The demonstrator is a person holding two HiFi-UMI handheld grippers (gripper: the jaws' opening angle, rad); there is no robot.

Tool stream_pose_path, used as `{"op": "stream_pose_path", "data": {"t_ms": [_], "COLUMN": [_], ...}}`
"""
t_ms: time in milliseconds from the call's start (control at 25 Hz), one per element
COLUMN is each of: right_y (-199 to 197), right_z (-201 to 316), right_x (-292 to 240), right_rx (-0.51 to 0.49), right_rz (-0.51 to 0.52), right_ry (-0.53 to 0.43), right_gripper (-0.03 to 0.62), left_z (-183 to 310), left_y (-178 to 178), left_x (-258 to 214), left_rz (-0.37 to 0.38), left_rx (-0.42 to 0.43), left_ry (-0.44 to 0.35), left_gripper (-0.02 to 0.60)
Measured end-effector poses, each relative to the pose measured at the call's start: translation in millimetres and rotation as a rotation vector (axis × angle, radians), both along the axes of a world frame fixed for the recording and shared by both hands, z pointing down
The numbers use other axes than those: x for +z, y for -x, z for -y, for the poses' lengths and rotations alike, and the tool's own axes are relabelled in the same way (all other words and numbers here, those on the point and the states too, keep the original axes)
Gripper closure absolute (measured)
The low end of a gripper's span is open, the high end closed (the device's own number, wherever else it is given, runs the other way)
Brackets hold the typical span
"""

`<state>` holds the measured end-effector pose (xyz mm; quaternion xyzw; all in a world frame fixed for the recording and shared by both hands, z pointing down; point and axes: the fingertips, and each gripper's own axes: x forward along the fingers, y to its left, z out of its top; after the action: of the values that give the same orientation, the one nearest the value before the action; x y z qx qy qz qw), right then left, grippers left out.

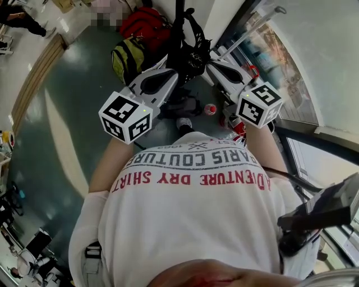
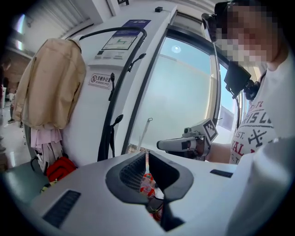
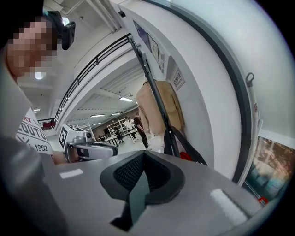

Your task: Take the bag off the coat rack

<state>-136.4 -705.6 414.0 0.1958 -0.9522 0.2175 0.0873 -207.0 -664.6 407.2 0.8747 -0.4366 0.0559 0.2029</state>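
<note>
Bag (image 1: 192, 55), black, hangs by its straps on the rack (image 1: 179, 17) near the 2 claws; left claw (image 1: 168, 60) and right claw (image 1: 212, 63) both have jaws pressed together, gripping nothing. A beige coat (image 2: 50, 83) hangs beside it, and a red bag (image 1: 146, 25), a yellow-green bag (image 1: 128, 56) and a bottle (image 1: 210, 109) are on the floor. The person's shirt (image 1: 190, 218) reads "ADVENTURE DRY SHIRT" and "PARIS COUTURE".

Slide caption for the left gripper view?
Shut left claw faces a black metal coat rack hung with a beige fabric jacket; right claw alongside.
</note>
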Motion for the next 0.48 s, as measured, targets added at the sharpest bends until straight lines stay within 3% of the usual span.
{"op": "stream_pose_path", "data": {"t_ms": [320, 480], "right_y": [-0.5, -9.2], "right_z": [24.3, 30.4], "right_x": [12.4, 24.7], "right_rx": [0.004, 0.018], "right_rz": [-0.016, -0.023], "right_ry": [0.018, 0.044], "right_gripper": [0.592, 0.592], "left_z": [57.2, 93.9], "left_y": [21.6, 26.7], "left_x": [13.2, 42.9], "left_rz": [0.048, 0.150], "left_rx": [-0.055, -0.060], "left_ry": [-0.008, 0.007], "left_gripper": [0.463, 0.436]}}
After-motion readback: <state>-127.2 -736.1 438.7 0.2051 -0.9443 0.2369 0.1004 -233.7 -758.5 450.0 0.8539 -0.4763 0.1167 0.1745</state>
